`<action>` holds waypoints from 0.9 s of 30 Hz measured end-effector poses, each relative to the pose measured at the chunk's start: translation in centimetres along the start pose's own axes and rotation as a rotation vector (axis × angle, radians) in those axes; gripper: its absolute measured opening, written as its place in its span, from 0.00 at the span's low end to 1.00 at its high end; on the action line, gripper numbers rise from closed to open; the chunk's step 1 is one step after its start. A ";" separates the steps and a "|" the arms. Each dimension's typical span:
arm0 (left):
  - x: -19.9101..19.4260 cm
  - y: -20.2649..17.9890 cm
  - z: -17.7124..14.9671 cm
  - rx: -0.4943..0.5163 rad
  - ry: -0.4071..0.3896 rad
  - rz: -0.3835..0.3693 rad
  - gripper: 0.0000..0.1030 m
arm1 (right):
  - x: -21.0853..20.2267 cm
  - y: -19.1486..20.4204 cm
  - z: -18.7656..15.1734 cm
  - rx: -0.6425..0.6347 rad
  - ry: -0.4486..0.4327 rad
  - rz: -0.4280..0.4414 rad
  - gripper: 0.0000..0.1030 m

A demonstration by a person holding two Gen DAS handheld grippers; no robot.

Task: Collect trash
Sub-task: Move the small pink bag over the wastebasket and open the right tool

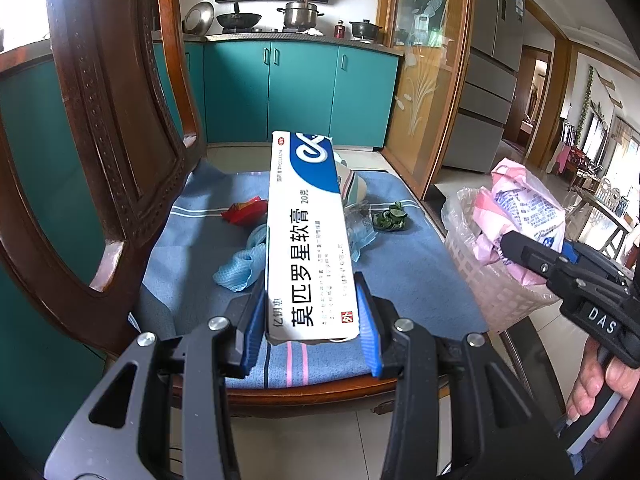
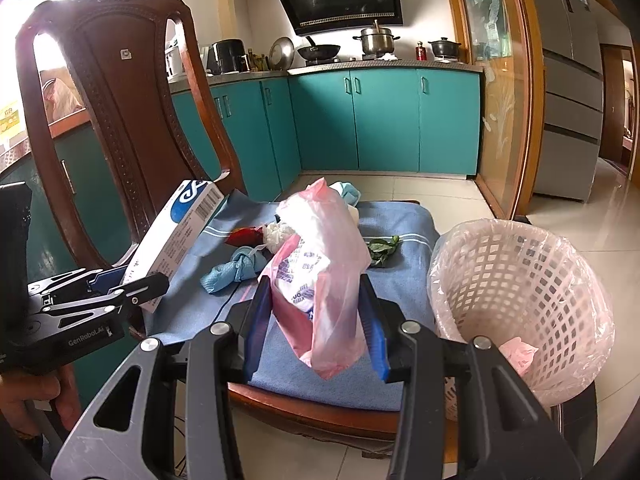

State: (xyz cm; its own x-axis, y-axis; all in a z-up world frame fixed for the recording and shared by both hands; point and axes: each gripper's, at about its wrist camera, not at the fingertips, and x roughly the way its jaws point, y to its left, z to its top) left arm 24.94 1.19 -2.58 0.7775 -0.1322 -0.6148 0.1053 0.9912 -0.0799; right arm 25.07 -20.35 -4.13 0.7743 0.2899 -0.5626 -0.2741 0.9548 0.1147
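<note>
My left gripper [image 1: 311, 300] is shut on a long white and blue ointment box [image 1: 308, 240], held above the chair seat; the box also shows in the right wrist view [image 2: 176, 236]. My right gripper [image 2: 316, 300] is shut on a pink and white plastic bag [image 2: 320, 272], held above the seat next to the basket; the bag also shows in the left wrist view [image 1: 524, 204]. A white lattice waste basket [image 2: 516, 280] lined with clear plastic stands right of the chair, with a pink scrap inside. On the seat lie a blue cloth [image 2: 232, 272], a red wrapper [image 2: 246, 236] and green leaves [image 2: 382, 250].
The wooden chair [image 2: 120, 120] has a tall back at the left and a blue towel [image 2: 400, 276] on its seat. Teal kitchen cabinets [image 2: 384, 120] stand behind. A glass door and a fridge stand to the right. The floor is tiled.
</note>
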 end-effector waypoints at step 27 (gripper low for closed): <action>2.5 -7.2 -0.2 0.123 0.019 -0.121 0.40 | -7.2 -14.8 2.0 0.343 -0.358 -0.323 0.88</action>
State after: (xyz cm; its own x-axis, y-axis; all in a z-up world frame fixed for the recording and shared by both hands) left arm 26.01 -6.32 -3.68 0.7426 -0.2488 -0.6218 0.2732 0.9602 -0.0580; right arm 24.74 -36.42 -0.12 0.9484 -0.0721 -0.3087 0.1615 0.9478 0.2749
